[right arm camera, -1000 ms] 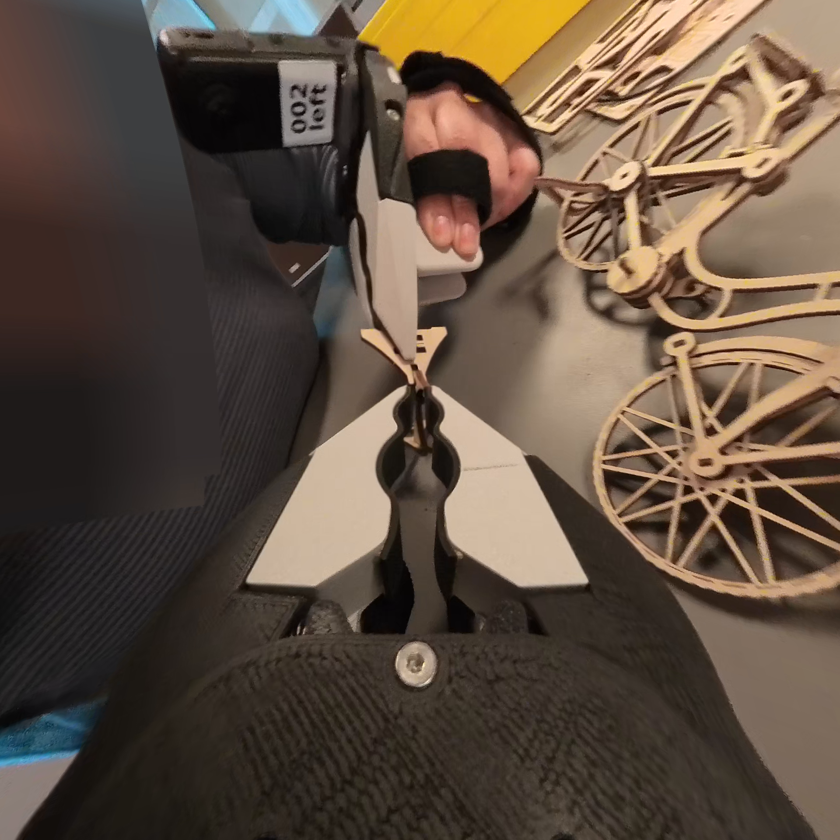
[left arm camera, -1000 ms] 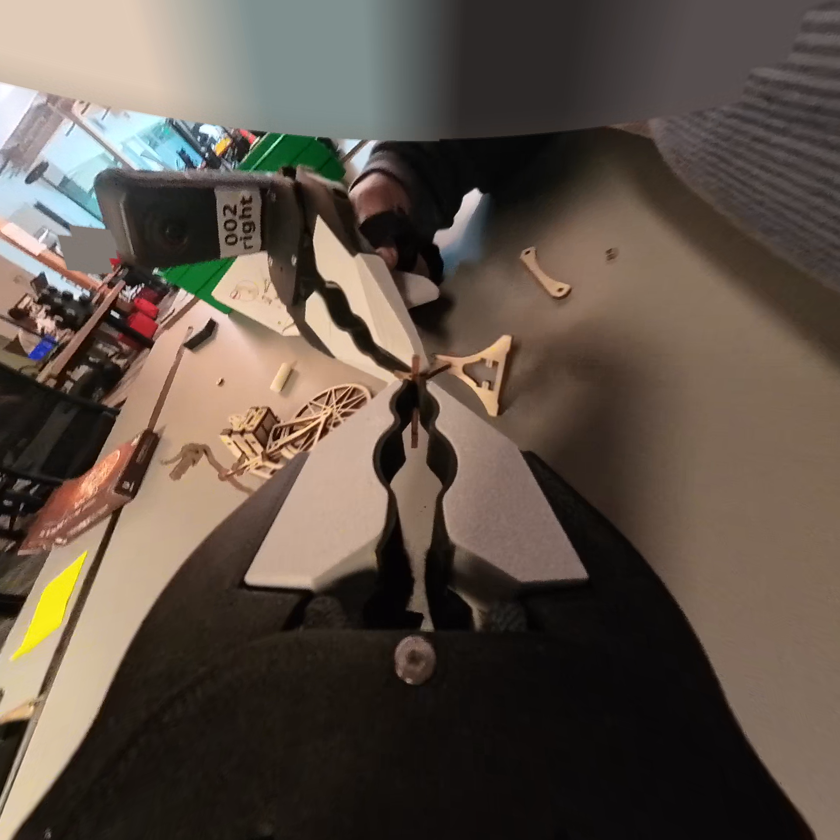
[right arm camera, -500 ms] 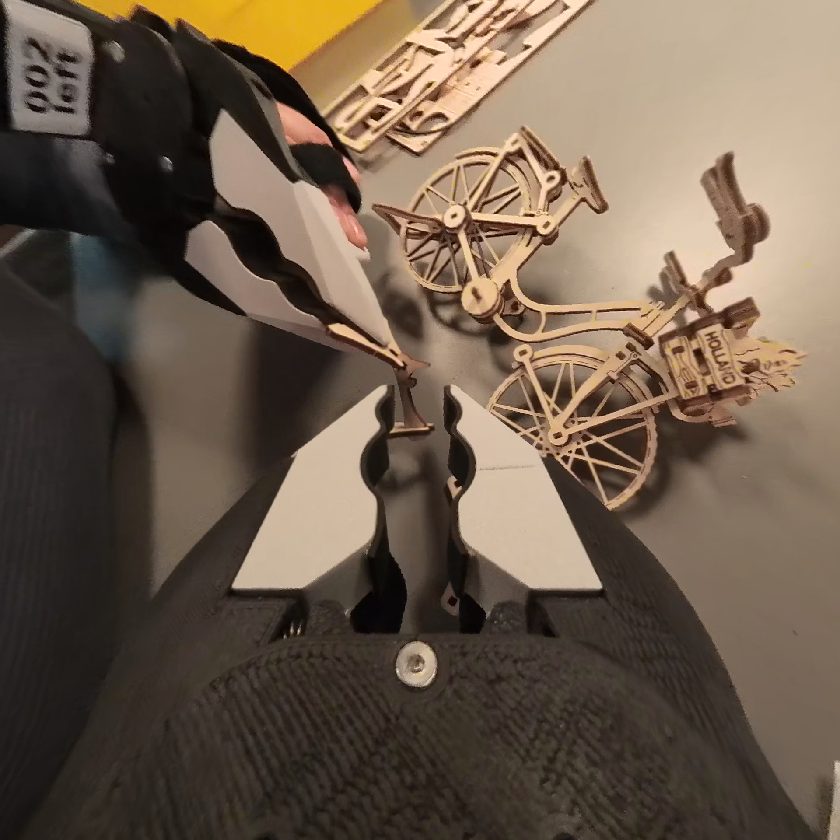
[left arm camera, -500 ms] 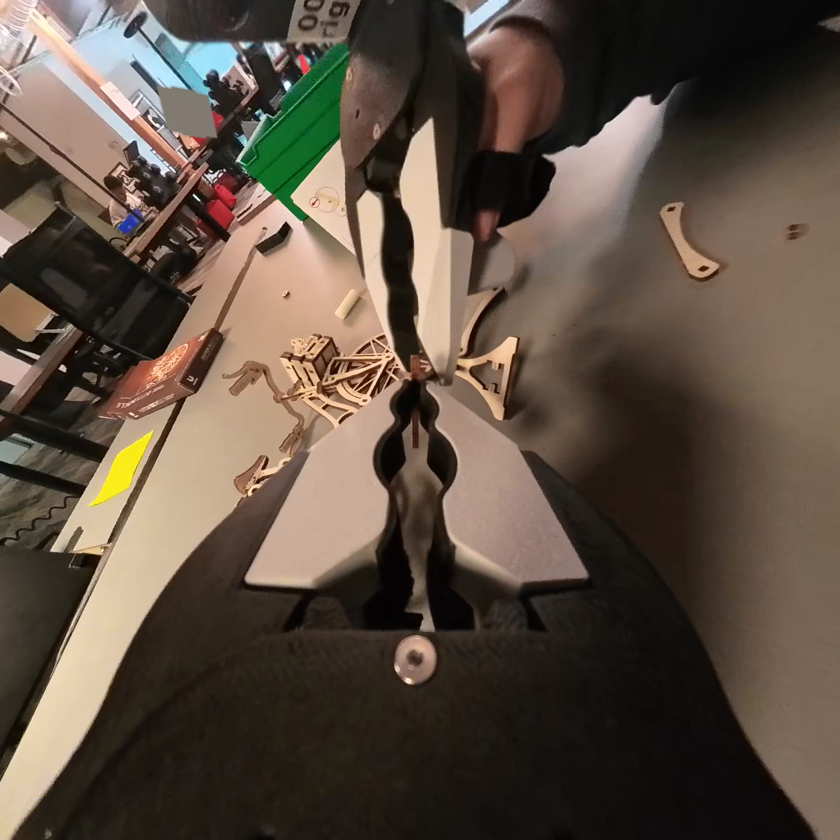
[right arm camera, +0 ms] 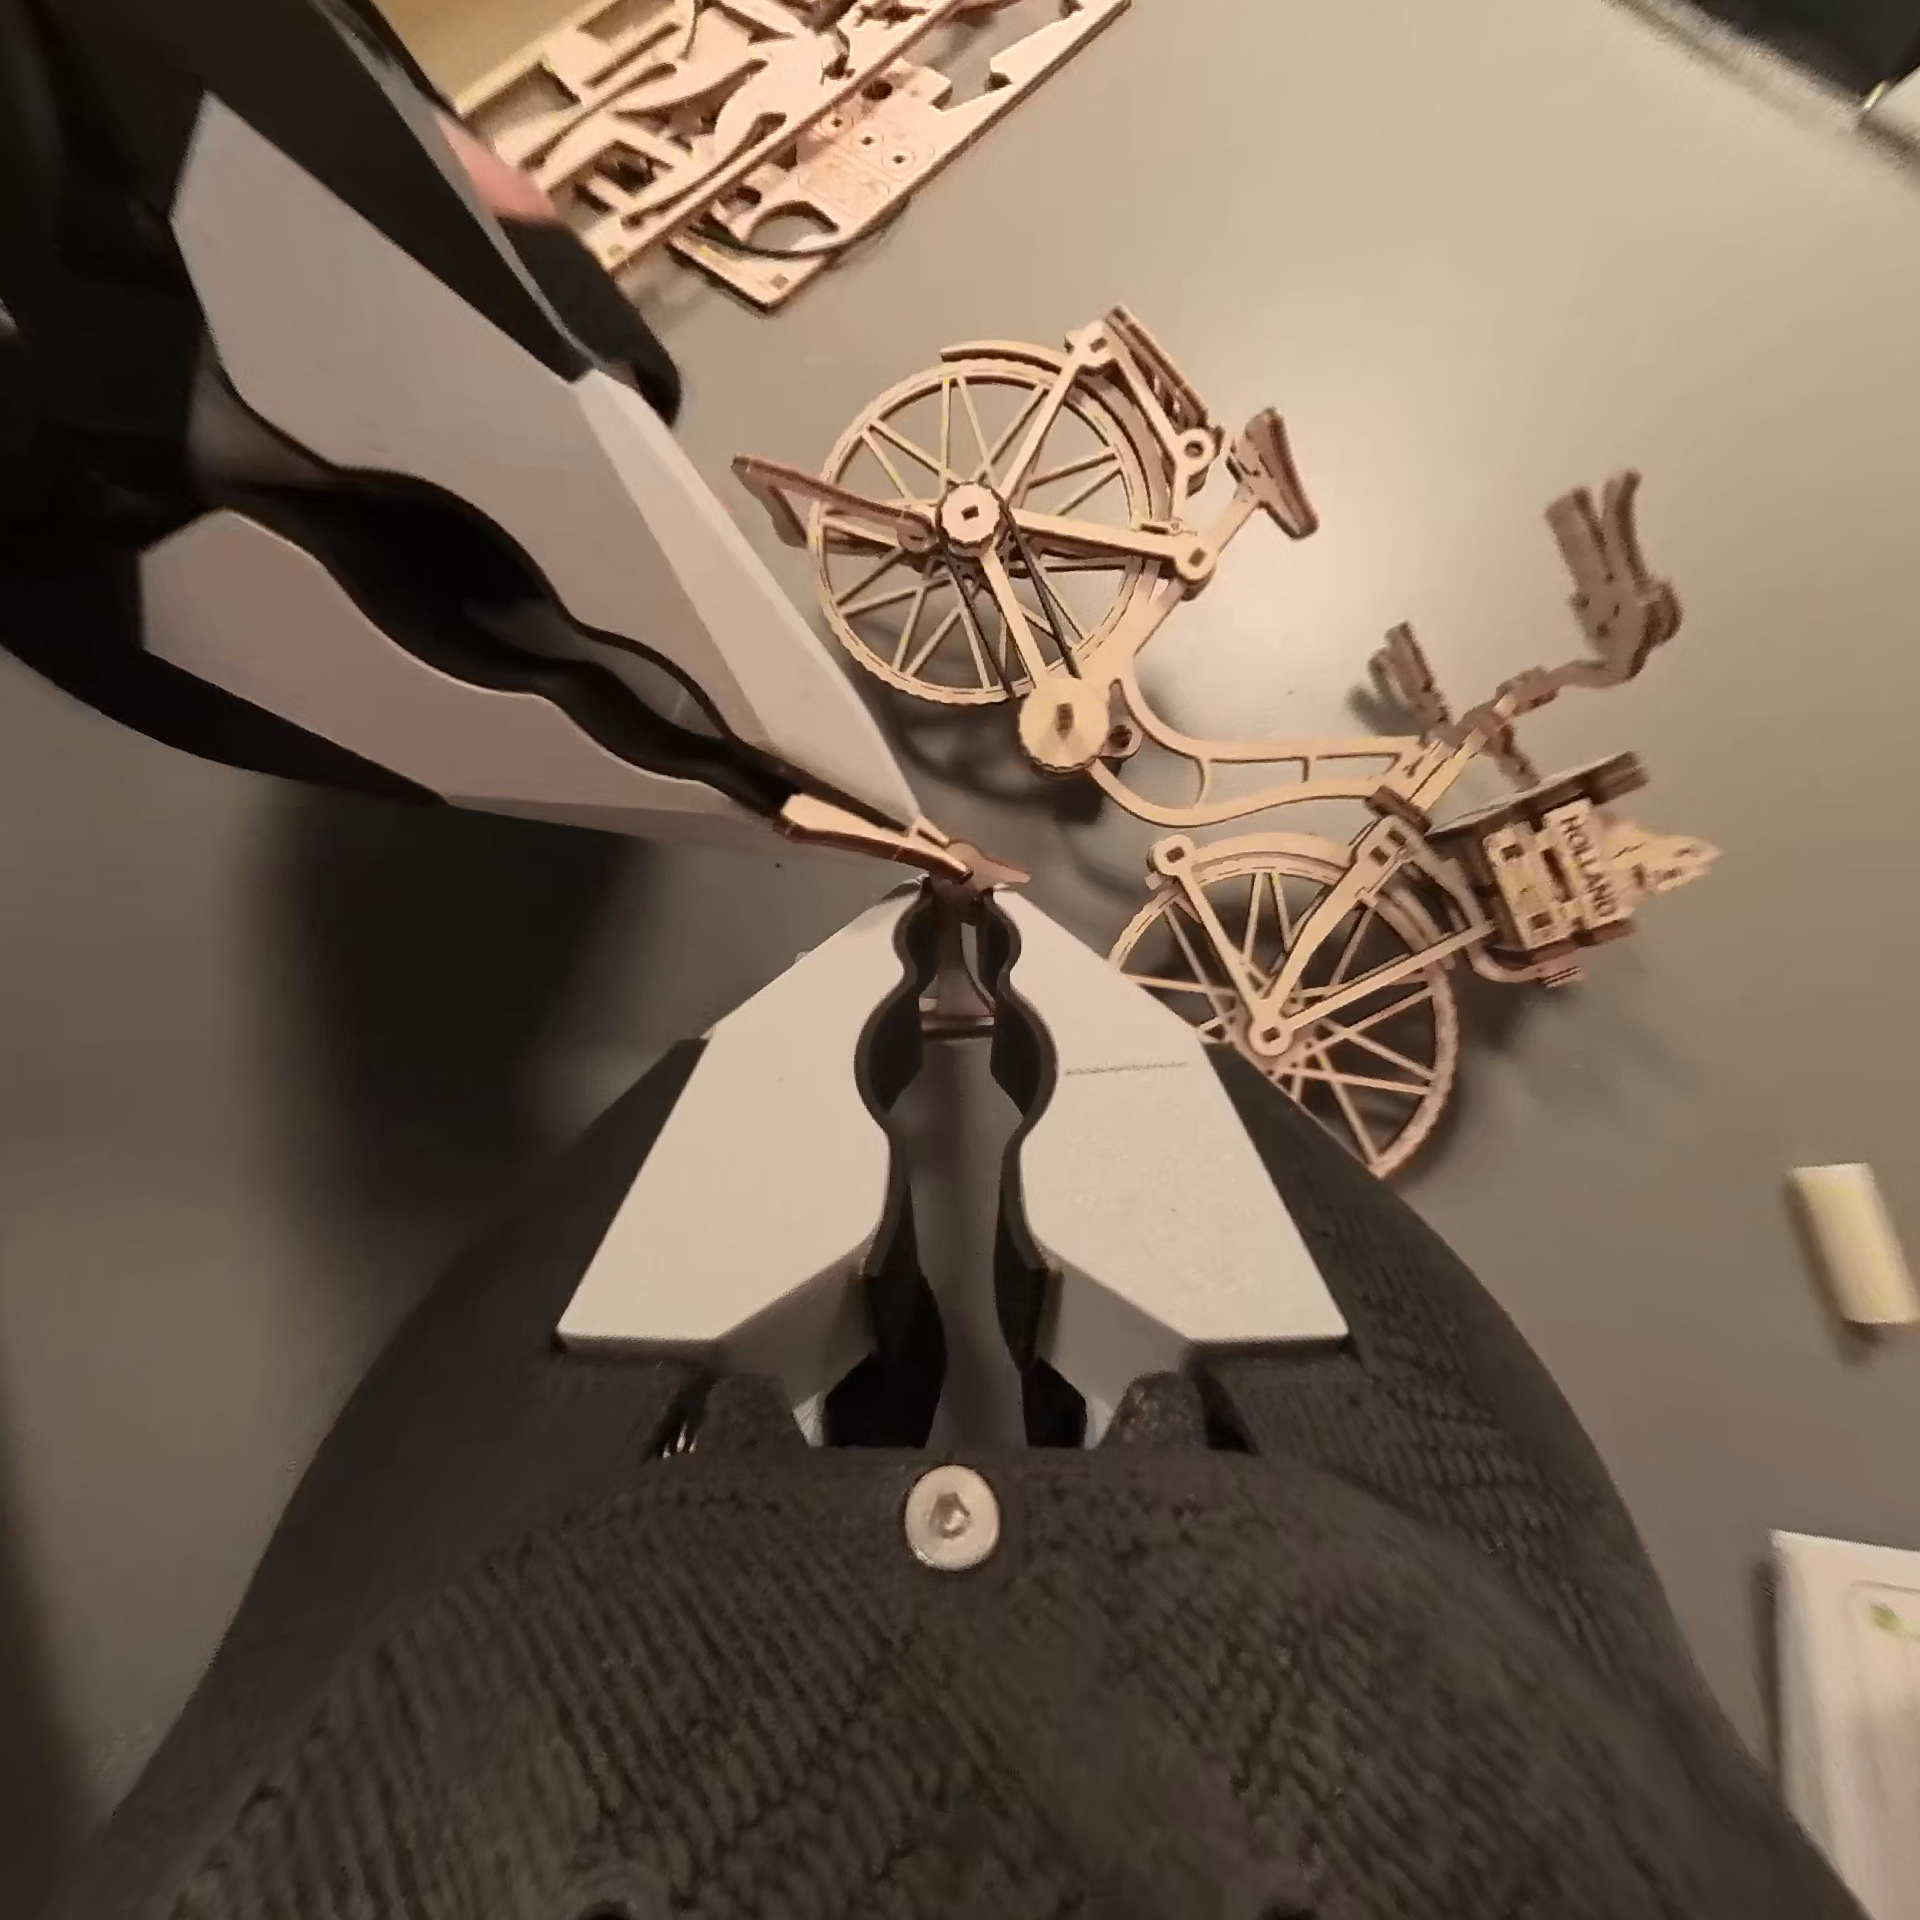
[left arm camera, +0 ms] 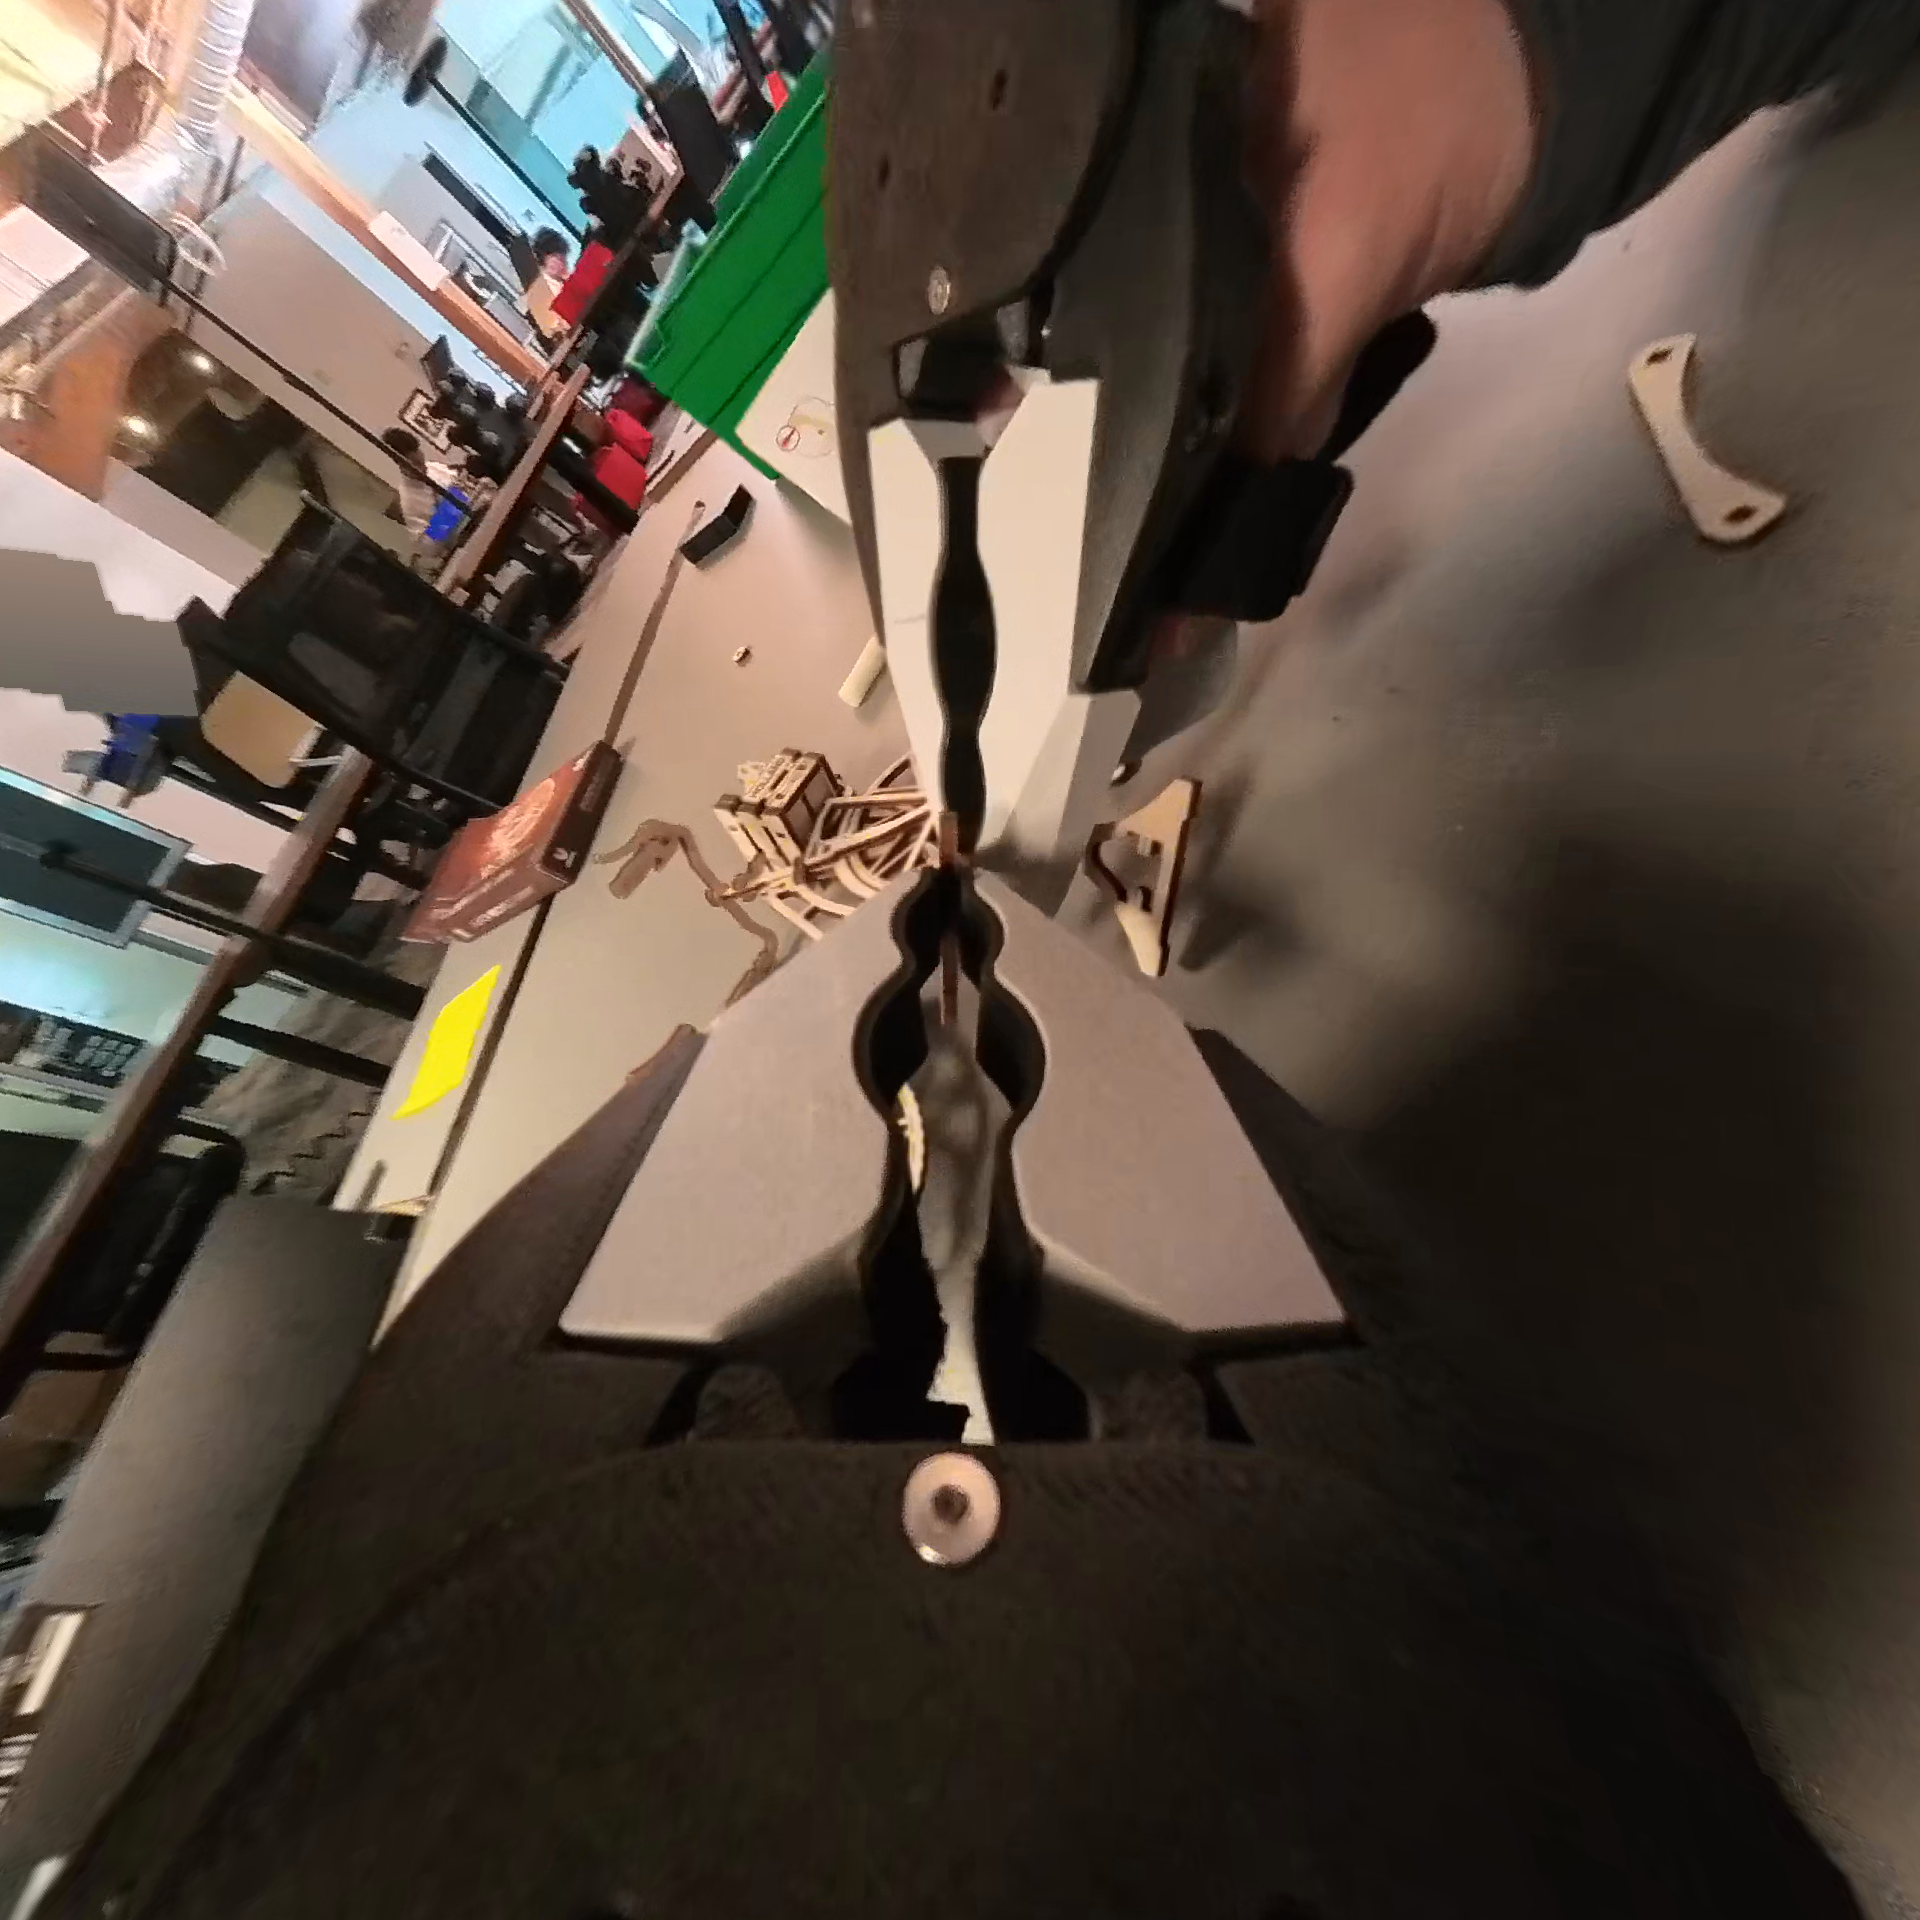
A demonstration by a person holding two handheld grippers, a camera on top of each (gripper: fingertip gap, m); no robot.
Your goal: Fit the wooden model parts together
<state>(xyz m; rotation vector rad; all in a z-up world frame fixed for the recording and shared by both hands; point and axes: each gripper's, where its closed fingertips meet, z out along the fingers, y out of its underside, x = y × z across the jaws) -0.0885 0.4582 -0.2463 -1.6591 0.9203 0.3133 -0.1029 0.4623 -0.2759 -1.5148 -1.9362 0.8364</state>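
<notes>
My left gripper (left arm camera: 948, 896) is shut on a thin flat wooden piece (left arm camera: 948, 961), seen edge-on between its jaws. My right gripper (right arm camera: 961, 896) is shut on a small wooden piece (right arm camera: 956, 982). The two grippers meet tip to tip above the grey table. In the right wrist view the left gripper (right arm camera: 920, 831) comes in from the upper left with its slim wooden piece (right arm camera: 852, 821), which touches the right gripper's piece at the tips. In the left wrist view the right gripper (left arm camera: 951, 831) comes down from above, held by a gloved hand.
A wooden bicycle model (right arm camera: 1195, 727) lies on the table to the right. Wooden part sheets (right arm camera: 790, 135) lie at the far edge, a pale cylinder (right arm camera: 1855, 1257) at right. A triangular piece (left arm camera: 1148, 873), a curved piece (left arm camera: 1694, 457), a brown box (left arm camera: 520, 852) and a green bin (left arm camera: 748, 312) also show. My left and right fingertips are right by each other.
The right gripper, shut a second ago and open half a second ago, has shut on the small piece again. Both grippers have swung round, tips still together.
</notes>
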